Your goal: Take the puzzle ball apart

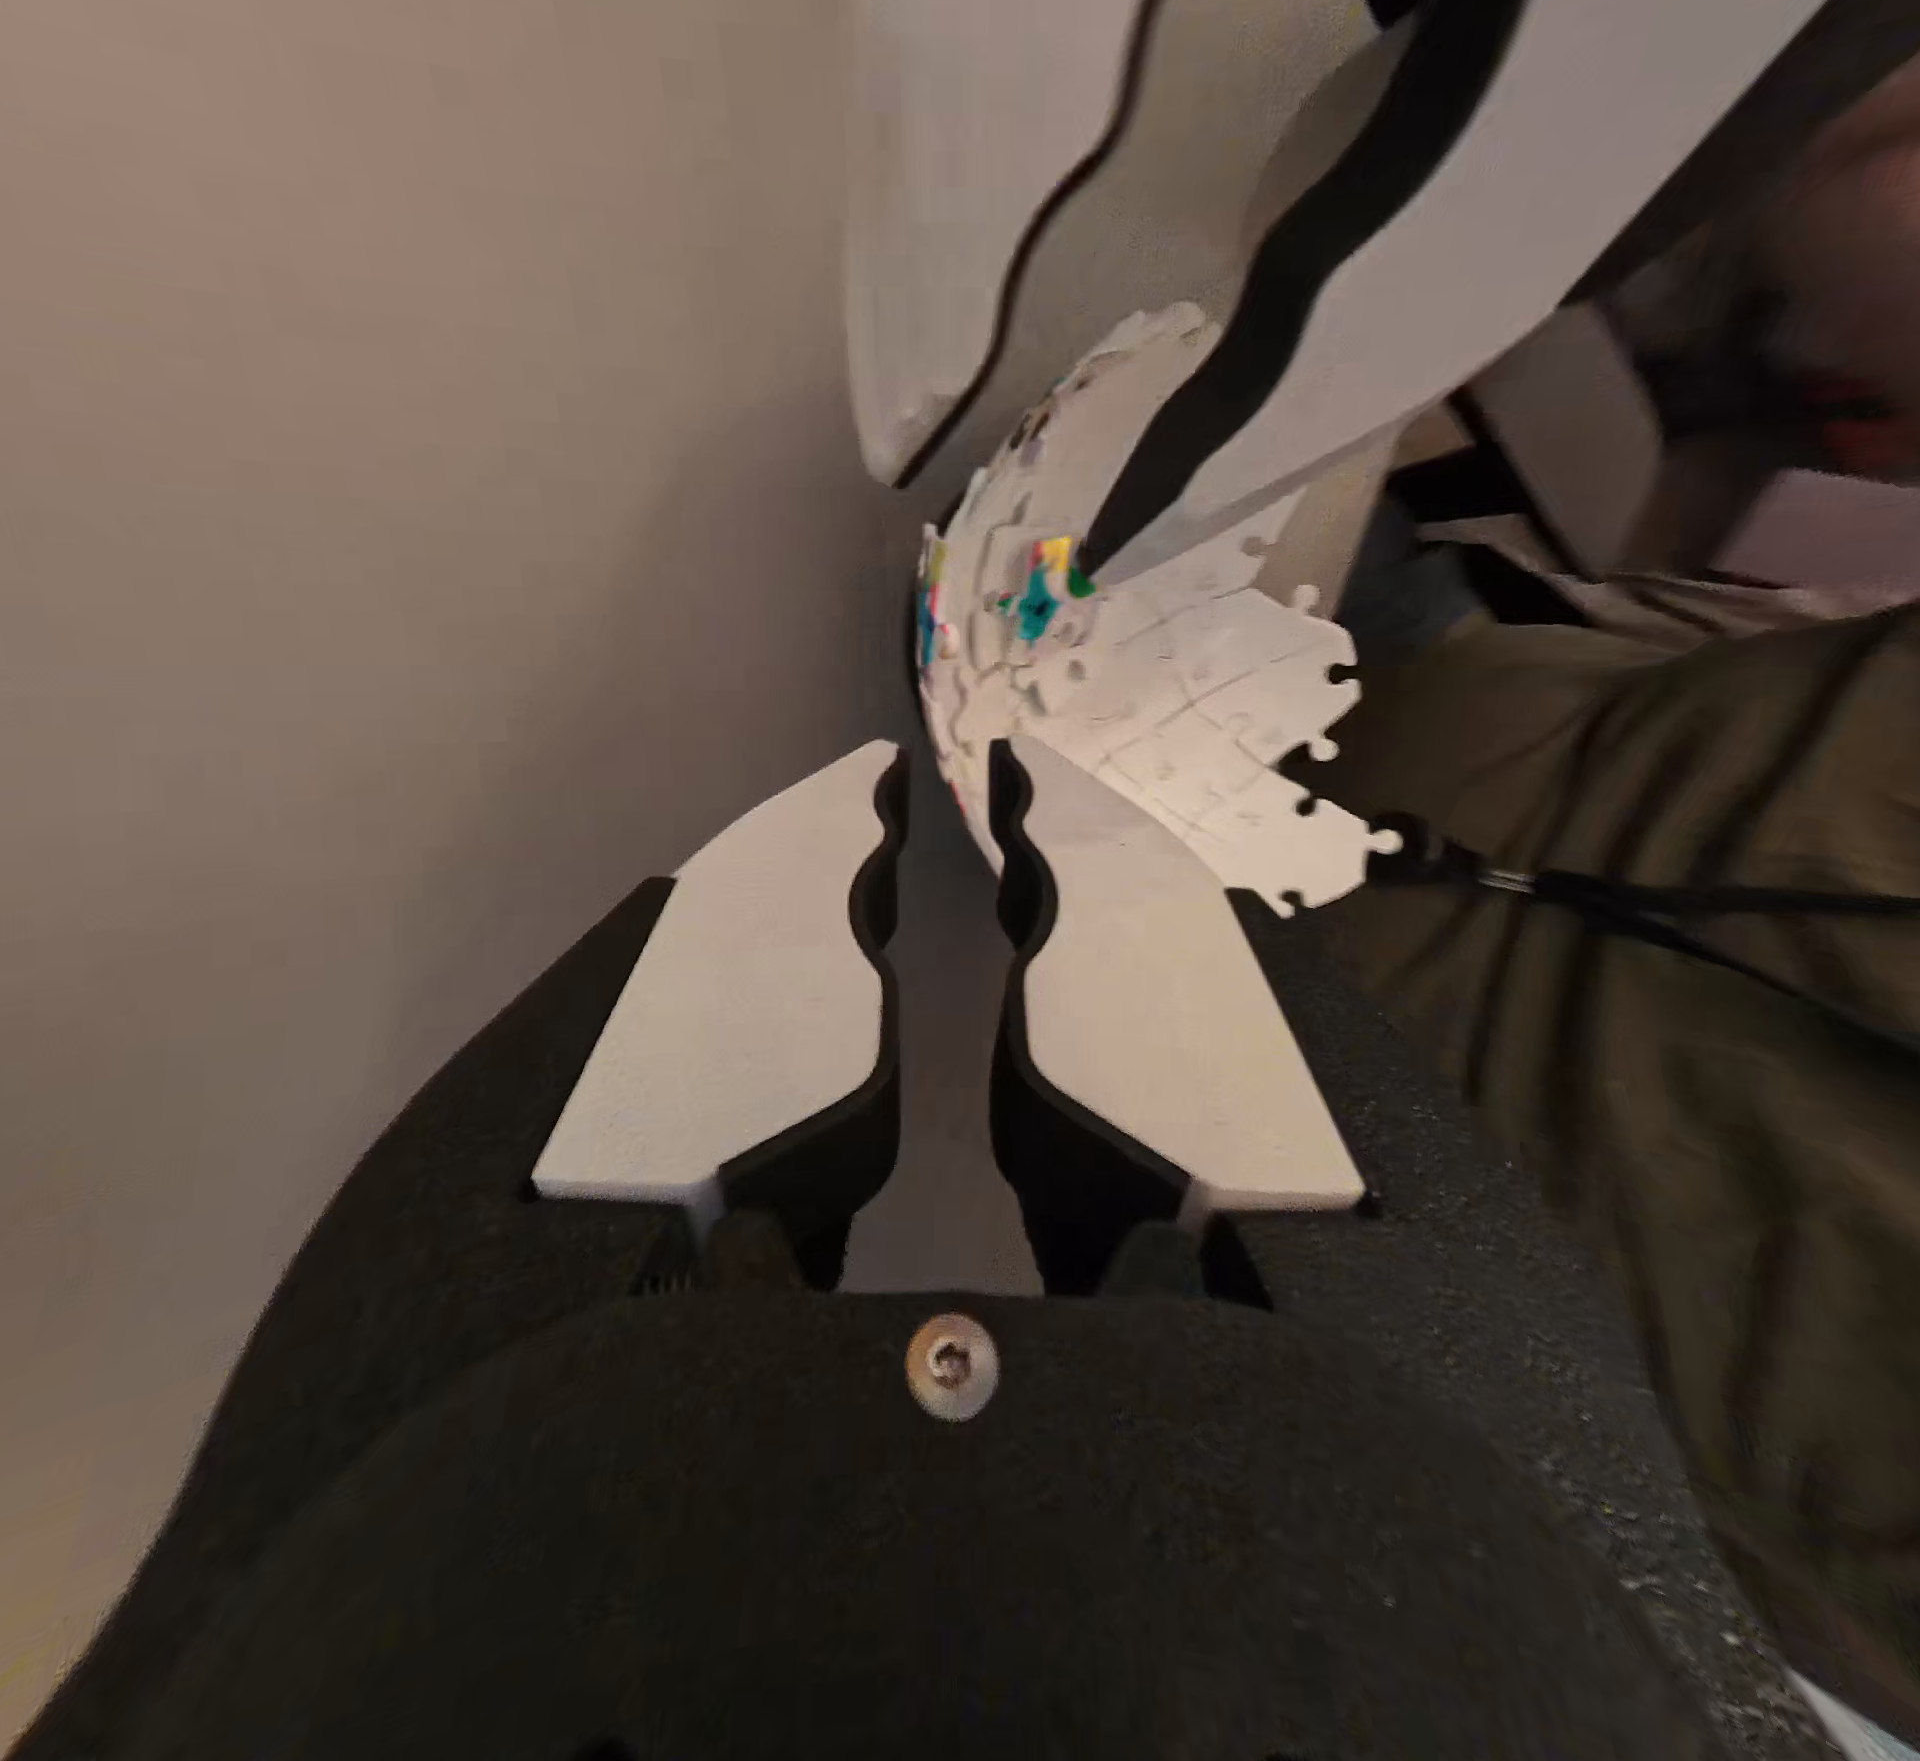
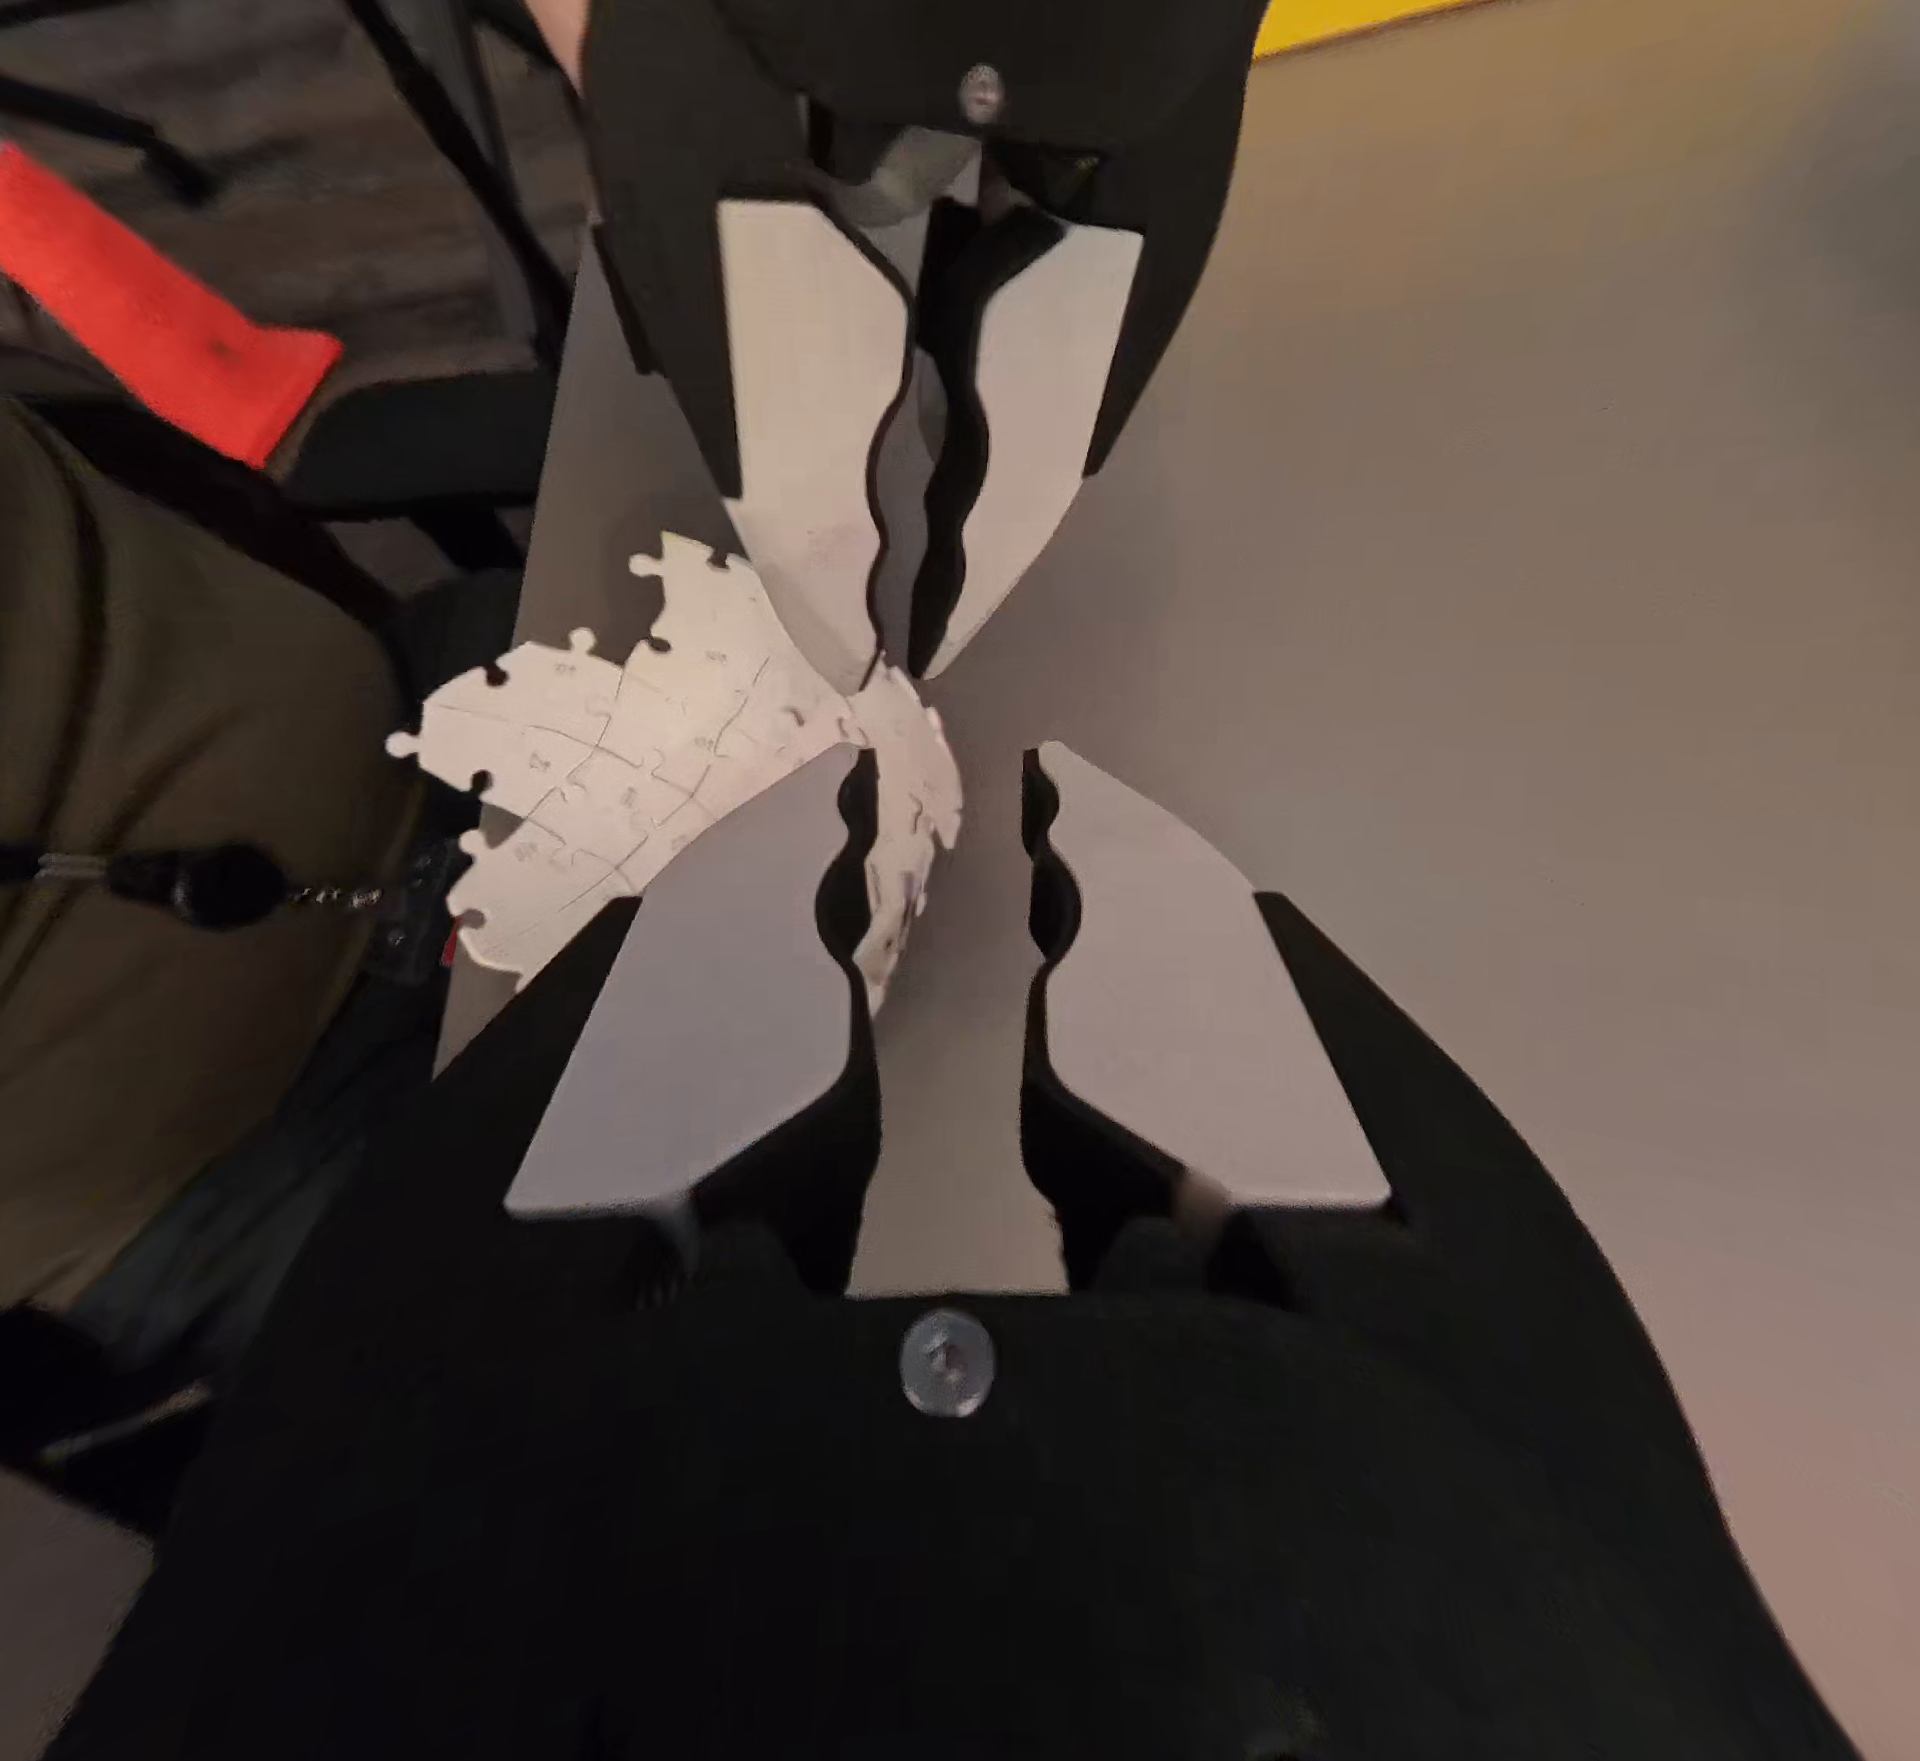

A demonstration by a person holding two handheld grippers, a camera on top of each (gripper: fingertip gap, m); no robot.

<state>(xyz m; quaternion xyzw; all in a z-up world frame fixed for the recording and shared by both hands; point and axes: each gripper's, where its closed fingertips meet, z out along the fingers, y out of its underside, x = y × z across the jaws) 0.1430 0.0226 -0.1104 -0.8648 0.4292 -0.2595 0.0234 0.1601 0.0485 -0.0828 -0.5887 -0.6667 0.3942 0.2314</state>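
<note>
We had the puzzle ball [image 2: 665, 776] down to a jagged half-shell above the worktop [image 2: 1507, 568], left claw [image 2: 896, 672] apparently pinching its rim, right claw [image 2: 945, 755] parted astride its edge, many pieces left.

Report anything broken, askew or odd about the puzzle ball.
The puzzle ball is only a curved shell fragment with ragged, interlocking edges; the rest is missing. That fits disassembly. The left gripper pinches its rim; the right gripper straddles it, jaws apart.

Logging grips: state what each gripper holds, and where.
The left gripper pinches the puzzle ball shell by its rim. The right gripper only straddles the shell's wall, jaws open, one finger inside.
</note>
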